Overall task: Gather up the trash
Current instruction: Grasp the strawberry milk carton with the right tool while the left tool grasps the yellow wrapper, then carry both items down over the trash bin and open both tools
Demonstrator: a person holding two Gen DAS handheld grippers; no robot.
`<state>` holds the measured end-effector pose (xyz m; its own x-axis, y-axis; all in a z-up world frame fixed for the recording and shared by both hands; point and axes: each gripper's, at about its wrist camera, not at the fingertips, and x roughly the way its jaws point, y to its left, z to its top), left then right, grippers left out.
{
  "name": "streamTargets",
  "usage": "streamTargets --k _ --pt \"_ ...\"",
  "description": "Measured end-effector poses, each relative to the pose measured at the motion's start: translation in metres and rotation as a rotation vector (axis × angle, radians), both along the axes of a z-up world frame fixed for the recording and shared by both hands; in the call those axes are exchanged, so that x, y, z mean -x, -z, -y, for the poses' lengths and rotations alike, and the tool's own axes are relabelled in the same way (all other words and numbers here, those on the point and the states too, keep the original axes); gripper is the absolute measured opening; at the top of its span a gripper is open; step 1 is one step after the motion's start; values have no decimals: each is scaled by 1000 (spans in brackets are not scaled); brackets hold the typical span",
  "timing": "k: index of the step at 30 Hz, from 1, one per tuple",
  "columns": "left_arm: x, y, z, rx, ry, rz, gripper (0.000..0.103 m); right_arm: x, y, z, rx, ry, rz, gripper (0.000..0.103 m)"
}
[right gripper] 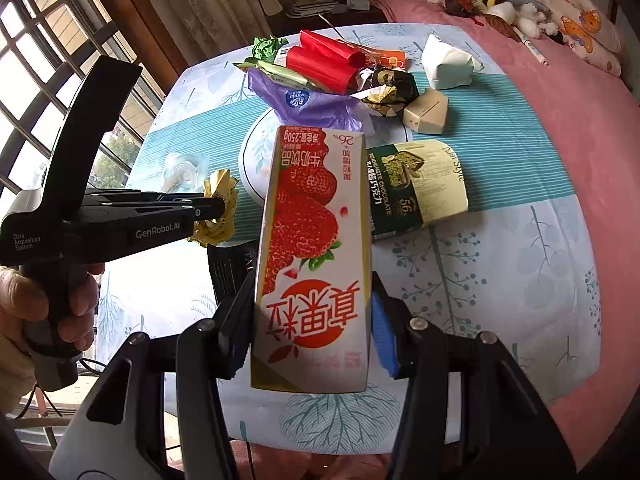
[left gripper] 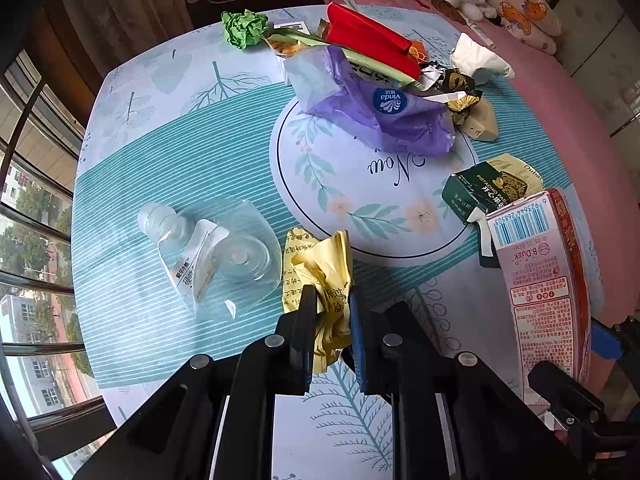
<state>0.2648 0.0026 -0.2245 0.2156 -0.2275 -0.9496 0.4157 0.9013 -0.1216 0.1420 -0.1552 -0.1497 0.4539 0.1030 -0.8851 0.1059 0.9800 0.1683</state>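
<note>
My left gripper [left gripper: 333, 312] is shut on a crumpled yellow wrapper [left gripper: 320, 268] above the table's near edge; it also shows in the right wrist view [right gripper: 218, 210], pinched by the left gripper [right gripper: 220, 208]. My right gripper [right gripper: 312, 320] is shut on a strawberry milk carton [right gripper: 316, 248], held above the table; the carton shows at the right of the left wrist view [left gripper: 540, 280]. A crushed clear plastic bottle [left gripper: 208, 248] lies left of the wrapper.
The round table with a teal leaf-print cloth [left gripper: 180, 140] holds a trash pile: purple Vinda bag [left gripper: 380, 112], red packet [left gripper: 372, 40], green paper ball [left gripper: 244, 28], white tissue [left gripper: 478, 60], dark green chocolate box [right gripper: 416, 188]. A pink bed [right gripper: 560, 80] lies to the right, windows to the left.
</note>
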Motion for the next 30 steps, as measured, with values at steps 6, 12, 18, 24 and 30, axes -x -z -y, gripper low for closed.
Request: streamTargets --k 6,12,18,24,30 --pt "28 -44 -21 45 -53 51 15 20 -20 0 -29 -19 52 48" --pt "90 -111 -38 83 -121 141 15 55 -49 6 -52 -101 105 48" --pt "193 -142 -43 100 -172 182 15 116 -75 13 -77 -239 138 48" --pt "291 -109 -28 99 -206 132 15 182 -64 17 -99 -383 112 48" --pt "351 -33 -6 74 -199 7 15 232 -8 12 -105 -447 7 48"
